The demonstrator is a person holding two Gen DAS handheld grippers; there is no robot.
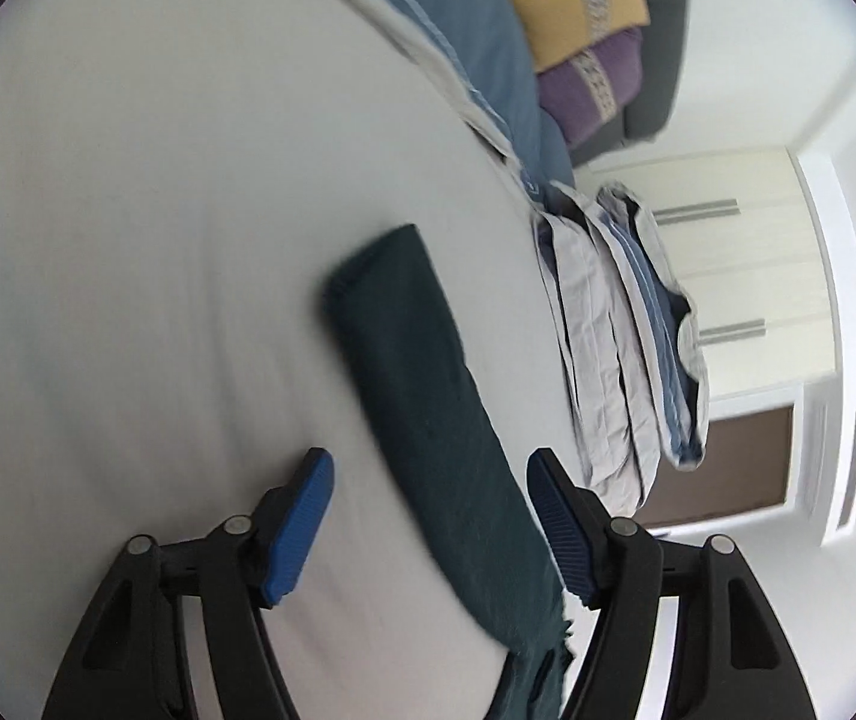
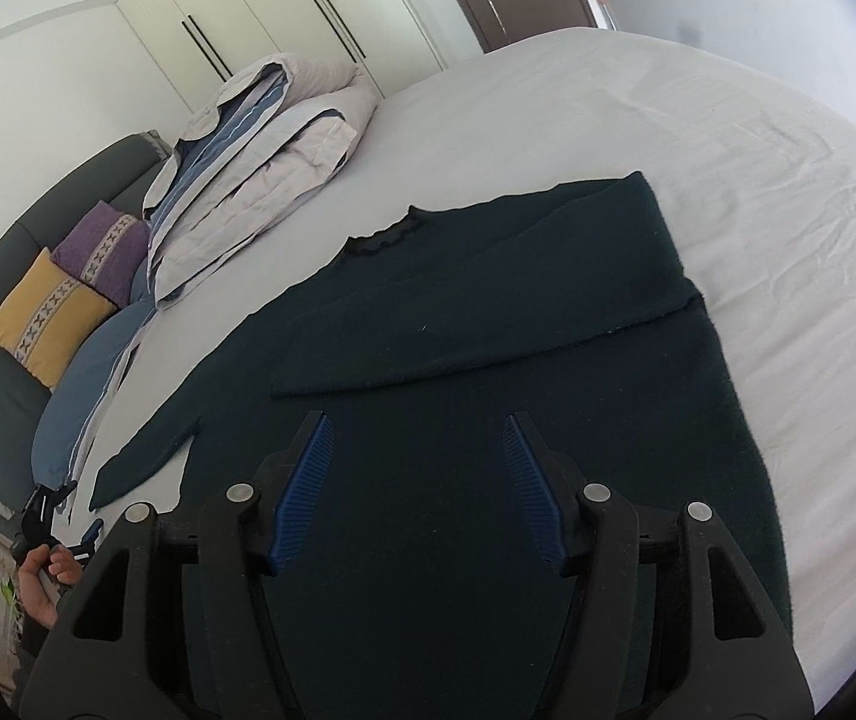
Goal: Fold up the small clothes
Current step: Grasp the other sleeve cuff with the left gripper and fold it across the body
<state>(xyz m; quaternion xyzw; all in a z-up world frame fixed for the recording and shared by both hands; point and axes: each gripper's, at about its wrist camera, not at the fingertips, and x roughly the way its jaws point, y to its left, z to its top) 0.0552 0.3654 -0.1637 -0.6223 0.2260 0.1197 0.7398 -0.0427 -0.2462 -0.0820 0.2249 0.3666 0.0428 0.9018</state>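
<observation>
Dark green knit, a sweater [image 2: 487, 360] lies flat on the white bed sheet [image 2: 757, 180], one sleeve folded across its chest and the other sleeve [image 1: 416, 372] stretched out to the side. My right gripper [image 2: 416, 486] hangs over the lower body of the garment, its blue pads spread apart with nothing pinched between them. My left gripper [image 1: 428, 516] hovers above the outstretched sleeve, jaws likewise parted; the sleeve runs between the fingers in that blurred view, and I cannot tell whether the pads brush it. From the right wrist camera I see the left gripper's tips and the hand [image 2: 47, 576] holding it at the bed's edge, near the cuff. A folded grey and blue duvet [image 2: 260, 162] sits beyond the collar, beside a blue pillow [image 2: 86, 384], with yellow [image 2: 44, 312] and purple [image 2: 104, 246] cushions against the grey headboard [image 2: 2, 252].
</observation>
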